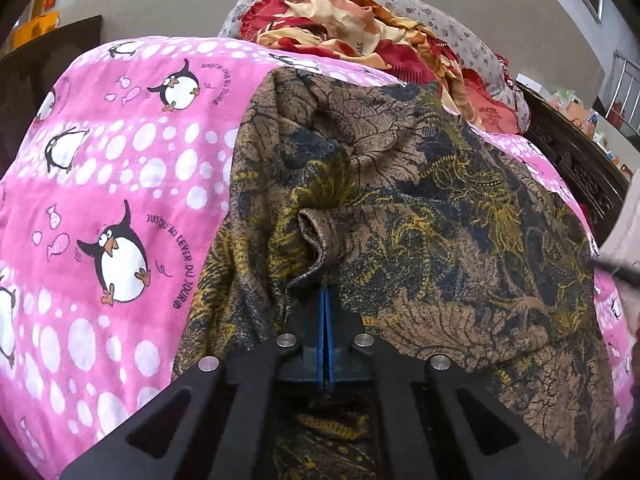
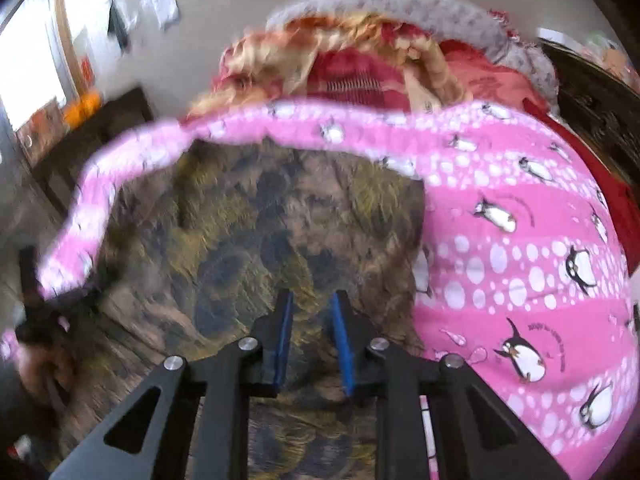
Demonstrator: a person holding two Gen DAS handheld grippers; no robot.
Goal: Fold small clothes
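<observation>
A brown knit garment (image 1: 440, 220) with a dark blue and yellow pattern lies spread on a pink penguin blanket (image 1: 120, 160). My left gripper (image 1: 325, 292) is shut at the garment's near edge. Its blue pads are pressed together, and a raised fold of the cloth (image 1: 312, 236) is caught at their tips. The right wrist view is blurred. It shows the same garment (image 2: 260, 220) under my right gripper (image 2: 312, 300). There the blue pads (image 2: 284, 328) stand a narrow gap apart, and the flat cloth shows through the gap.
The pink blanket (image 2: 520, 260) has free room to the left and right of the garment. Behind it lies a crumpled red and orange cloth (image 1: 340, 20) against a grey spotted pillow (image 1: 460, 28). Dark carved wooden furniture (image 1: 572, 160) borders the far right.
</observation>
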